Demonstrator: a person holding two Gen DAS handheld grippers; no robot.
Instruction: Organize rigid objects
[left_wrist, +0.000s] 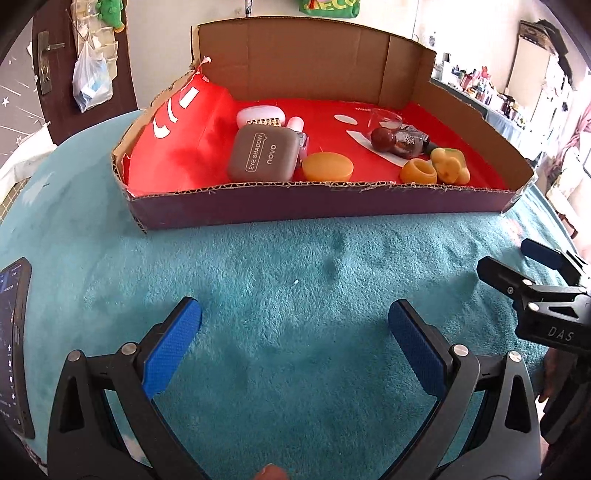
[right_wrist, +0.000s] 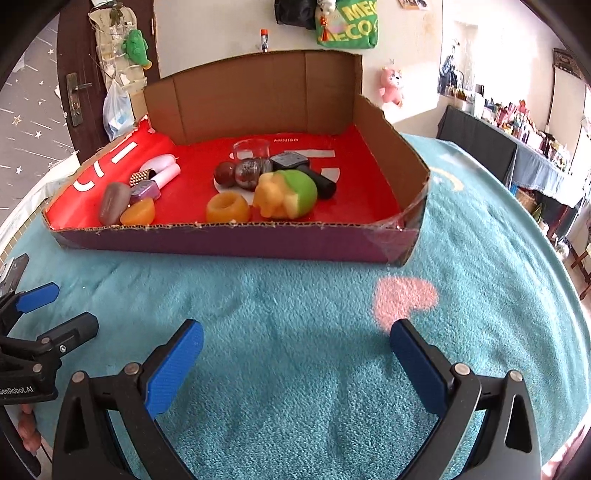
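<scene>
A cardboard box (left_wrist: 317, 206) with a red lining stands on the teal blanket, ahead of both grippers; it also shows in the right wrist view (right_wrist: 236, 242). Inside lie a grey eye shadow case (left_wrist: 264, 154), an orange disc (left_wrist: 327, 167), an orange ring (left_wrist: 418, 171), a yellow-green toy (right_wrist: 286, 194), dark red balls (right_wrist: 226, 173), a clear glass (right_wrist: 251, 149) and a white tube (right_wrist: 168, 173). My left gripper (left_wrist: 294, 345) is open and empty above the blanket. My right gripper (right_wrist: 296, 363) is open and empty too, and shows at the right of the left wrist view (left_wrist: 517, 271).
A phone (left_wrist: 13, 343) lies at the blanket's left edge. A pink heart patch (right_wrist: 404, 299) marks the blanket. A brown door (right_wrist: 77, 74) and a wall stand behind the box. A cluttered shelf (right_wrist: 517, 125) is far right.
</scene>
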